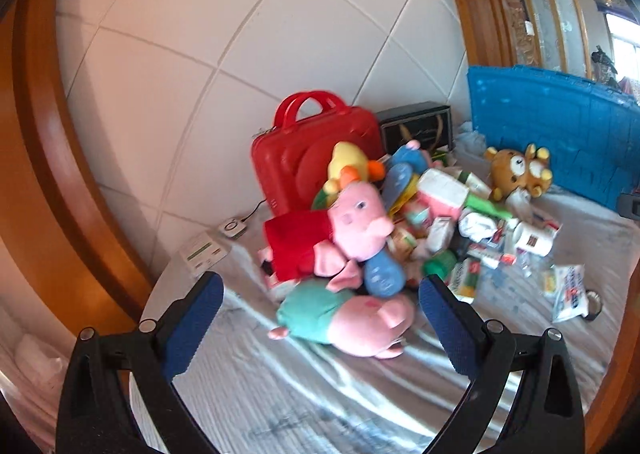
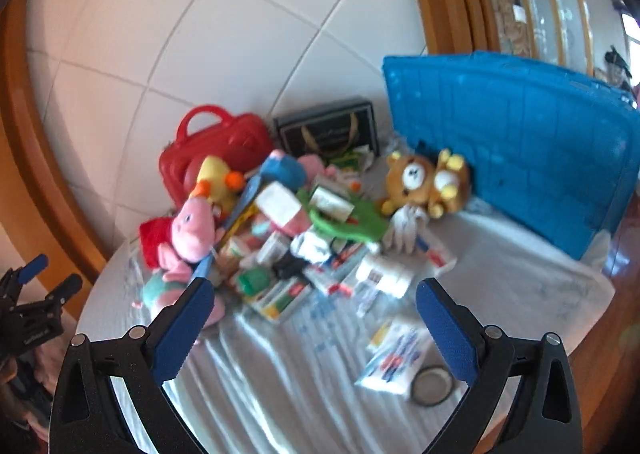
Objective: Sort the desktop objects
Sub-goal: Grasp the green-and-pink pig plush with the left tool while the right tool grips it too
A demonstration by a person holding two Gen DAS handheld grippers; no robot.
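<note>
A: What's the surface?
B: I see a white-clothed table point(image 2: 520, 282) against a tiled wall point(image 1: 200, 34); the toy-and-packet pile point(image 2: 280, 222) sits mid-table, blurred.
A: Grippers?
B: Left gripper point(image 1: 320, 318) and right gripper point(image 2: 316, 328) both gape, empty.

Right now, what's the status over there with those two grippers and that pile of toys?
Left gripper open, empty. Right gripper open, empty. Mixed heap untouched; pink plush pig on top, brown plush bear beside blue plastic crate. Nothing blocking.

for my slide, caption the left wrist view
Open left gripper hovers before a heap of plush toys and small packets, red case behind.
</note>
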